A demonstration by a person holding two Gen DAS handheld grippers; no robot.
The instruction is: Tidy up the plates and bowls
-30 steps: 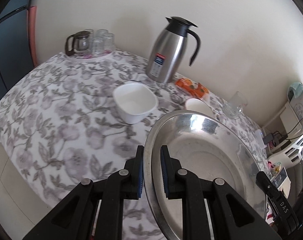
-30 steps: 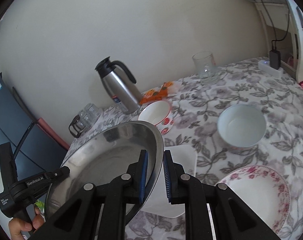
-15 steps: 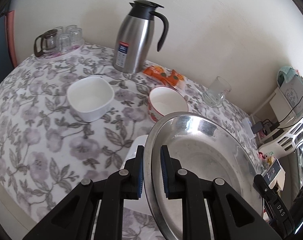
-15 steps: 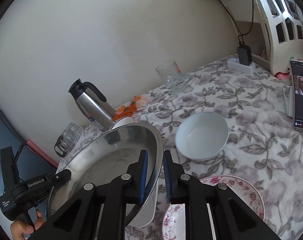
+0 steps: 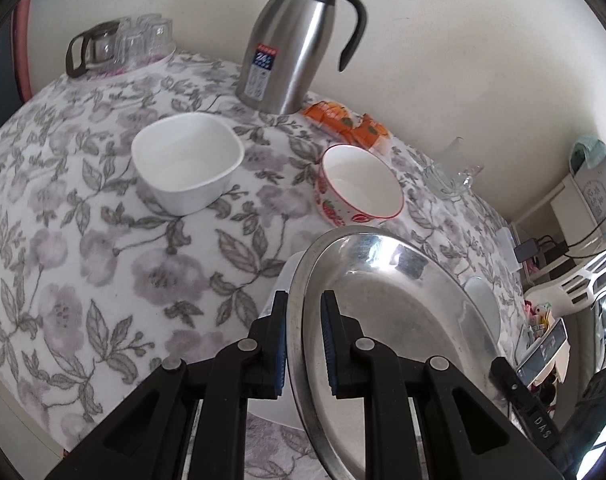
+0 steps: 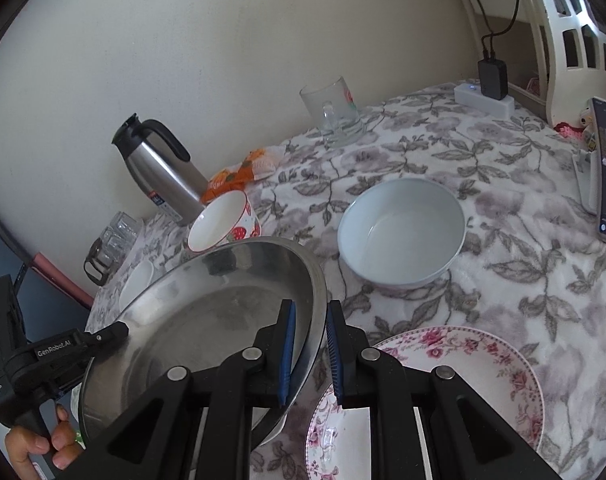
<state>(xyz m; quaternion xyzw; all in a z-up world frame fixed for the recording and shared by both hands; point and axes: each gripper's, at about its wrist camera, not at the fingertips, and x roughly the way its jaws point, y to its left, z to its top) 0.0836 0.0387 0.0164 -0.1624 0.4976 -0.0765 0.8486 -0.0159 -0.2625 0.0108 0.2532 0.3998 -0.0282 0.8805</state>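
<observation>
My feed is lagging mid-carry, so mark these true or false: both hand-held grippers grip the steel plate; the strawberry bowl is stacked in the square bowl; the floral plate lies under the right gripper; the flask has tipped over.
1. Both the left hand-held gripper and the right hand-held gripper clamp the steel plate: true, at opposite rims.
2. The strawberry bowl sits inside the square bowl: false, they stand apart on the tablecloth.
3. The floral plate lies below the right gripper: true.
4. The flask has tipped over: false, it stands upright.
</observation>
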